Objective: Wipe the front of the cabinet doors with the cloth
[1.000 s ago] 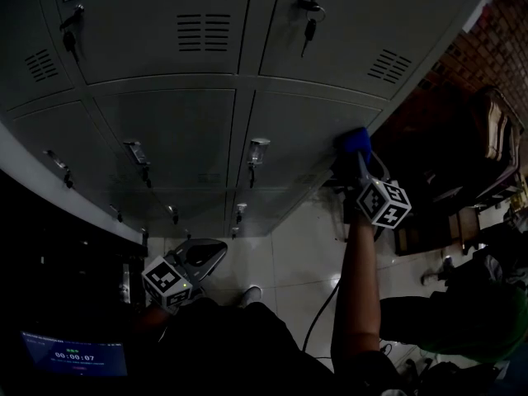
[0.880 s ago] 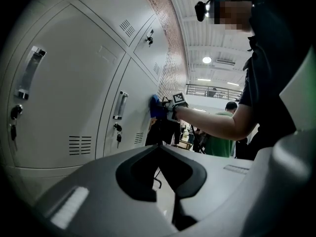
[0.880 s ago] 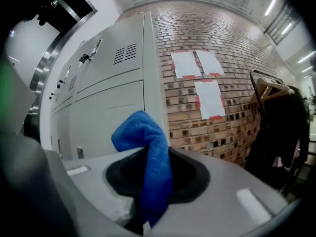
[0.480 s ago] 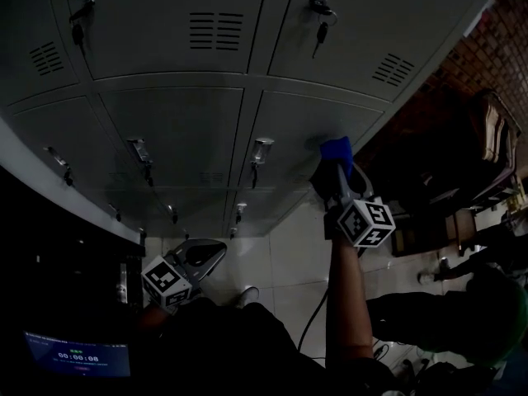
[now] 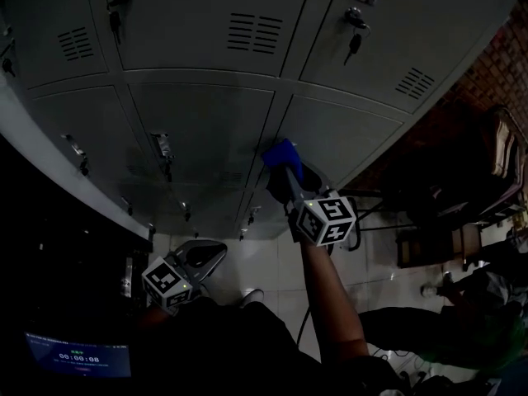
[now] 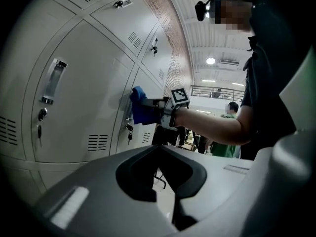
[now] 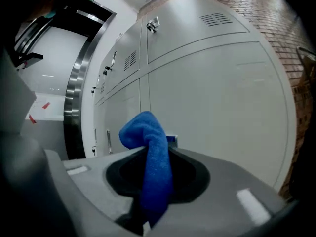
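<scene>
Grey metal cabinet doors (image 5: 206, 130) with vents, handles and keys fill the upper head view. My right gripper (image 5: 285, 170) is shut on a blue cloth (image 5: 281, 153) and holds it against a lower-row door (image 5: 346, 143), near that door's left edge. In the right gripper view the blue cloth (image 7: 150, 152) sticks up from between the closed jaws of the right gripper (image 7: 154, 181), with the door (image 7: 212, 107) close ahead. My left gripper (image 5: 205, 256) hangs low, away from the doors. In its own view the left gripper (image 6: 165, 184) is shut with nothing in it.
A brick wall (image 5: 503, 64) and dark furniture (image 5: 462, 188) stand to the right of the cabinets. A person in green (image 5: 487, 320) is at the lower right. A small screen (image 5: 78, 357) glows at the lower left. Pale floor tiles (image 5: 264, 258) lie below the doors.
My right gripper has carried the cloth leftward along the lower door, from its right edge to near its left edge. The left gripper has stayed put.
</scene>
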